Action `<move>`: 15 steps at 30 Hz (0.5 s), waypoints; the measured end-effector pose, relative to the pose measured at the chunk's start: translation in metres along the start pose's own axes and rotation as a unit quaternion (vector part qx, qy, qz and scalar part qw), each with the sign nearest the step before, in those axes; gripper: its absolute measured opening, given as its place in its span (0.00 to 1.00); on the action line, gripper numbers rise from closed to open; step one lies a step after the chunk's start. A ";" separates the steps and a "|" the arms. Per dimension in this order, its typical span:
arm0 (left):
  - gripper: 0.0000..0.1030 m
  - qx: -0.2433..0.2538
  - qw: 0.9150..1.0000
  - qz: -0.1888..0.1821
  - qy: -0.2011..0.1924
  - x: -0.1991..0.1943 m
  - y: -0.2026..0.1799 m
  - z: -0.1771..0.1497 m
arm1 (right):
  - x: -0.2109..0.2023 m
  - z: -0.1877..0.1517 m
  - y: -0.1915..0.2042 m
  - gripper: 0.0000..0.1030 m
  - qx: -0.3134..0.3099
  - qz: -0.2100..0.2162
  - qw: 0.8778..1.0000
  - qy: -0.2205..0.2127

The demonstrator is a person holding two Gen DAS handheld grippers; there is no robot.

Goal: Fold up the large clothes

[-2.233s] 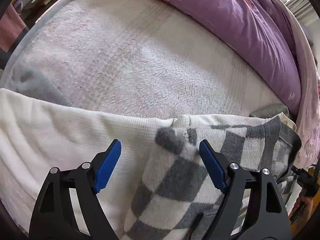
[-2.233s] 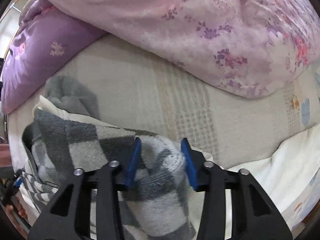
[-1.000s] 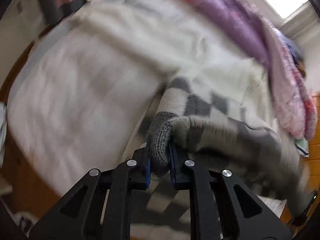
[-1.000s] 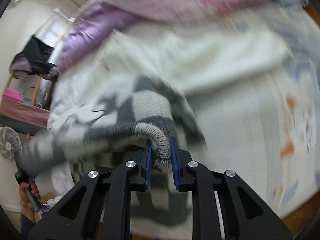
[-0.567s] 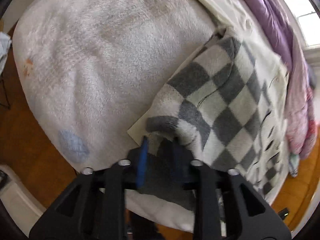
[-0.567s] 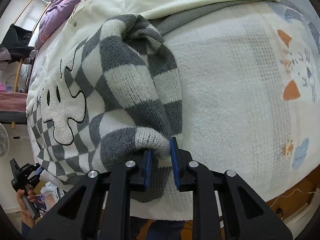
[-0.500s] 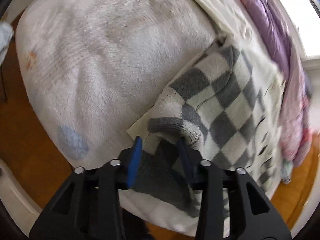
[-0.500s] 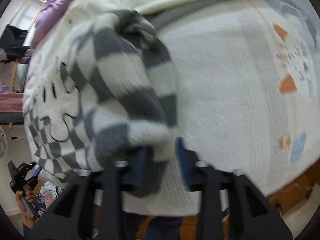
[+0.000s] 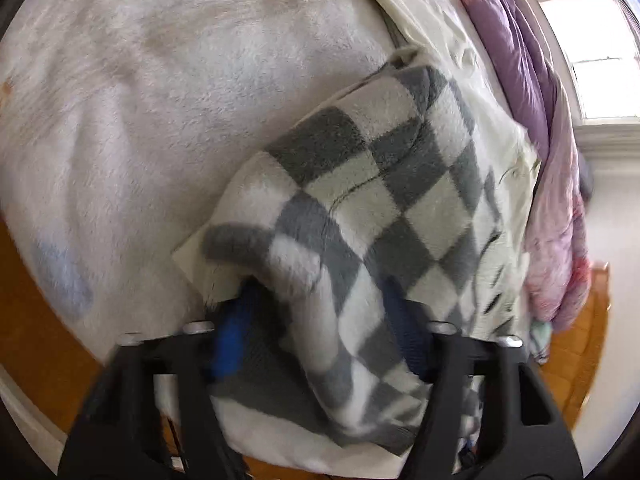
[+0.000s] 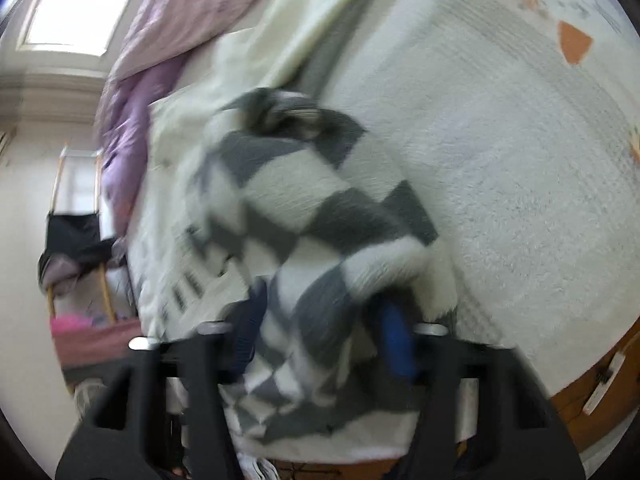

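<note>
A grey-and-white checked knit sweater (image 9: pixel 384 184) lies on the white fleece bed cover (image 9: pixel 160 100), near the bed's front edge. My left gripper (image 9: pixel 320 328) is open, its blue pads apart on either side of the sweater's near fold. In the right wrist view the same sweater (image 10: pixel 304 216) lies bunched, and my right gripper (image 10: pixel 324 336) is open too, its pads wide apart around the sweater's edge. Both views are blurred.
A cream garment (image 9: pixel 432 20) lies under and beyond the sweater. A purple and pink quilt (image 9: pixel 532 92) is piled along the far side. Wooden floor (image 9: pixel 36 320) shows below the bed edge. A clothes rack (image 10: pixel 76 236) stands by the wall.
Both grippers, shut on the sweater's edge a second ago, pulled it toward the bed's front edge, laid it down and opened. The sweater now rests on the bed.
</note>
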State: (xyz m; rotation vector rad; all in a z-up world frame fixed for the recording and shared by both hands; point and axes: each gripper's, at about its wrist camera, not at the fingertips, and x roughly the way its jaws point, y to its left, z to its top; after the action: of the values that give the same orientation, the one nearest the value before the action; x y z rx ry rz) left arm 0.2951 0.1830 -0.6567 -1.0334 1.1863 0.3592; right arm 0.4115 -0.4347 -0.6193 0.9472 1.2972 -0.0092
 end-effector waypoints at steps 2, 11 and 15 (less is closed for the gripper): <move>0.13 0.032 0.999 0.028 0.007 0.004 -0.005 0.001 | 0.000 -0.004 -0.002 0.11 -0.005 -0.023 1.000 -0.004; 0.14 0.051 0.998 0.015 0.024 0.000 0.020 -0.012 | 0.001 -0.028 -0.013 0.14 -0.076 -0.132 0.988 -0.018; 0.46 0.025 0.999 0.014 0.022 0.010 0.027 -0.011 | 0.003 -0.028 -0.003 0.25 -0.065 -0.155 0.985 -0.024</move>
State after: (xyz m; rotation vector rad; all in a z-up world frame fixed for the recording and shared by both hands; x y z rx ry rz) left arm 0.2734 0.1858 -0.6779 -0.9871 1.2447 0.3290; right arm 0.3884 -0.4180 -0.6226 0.6229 1.3721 -0.1860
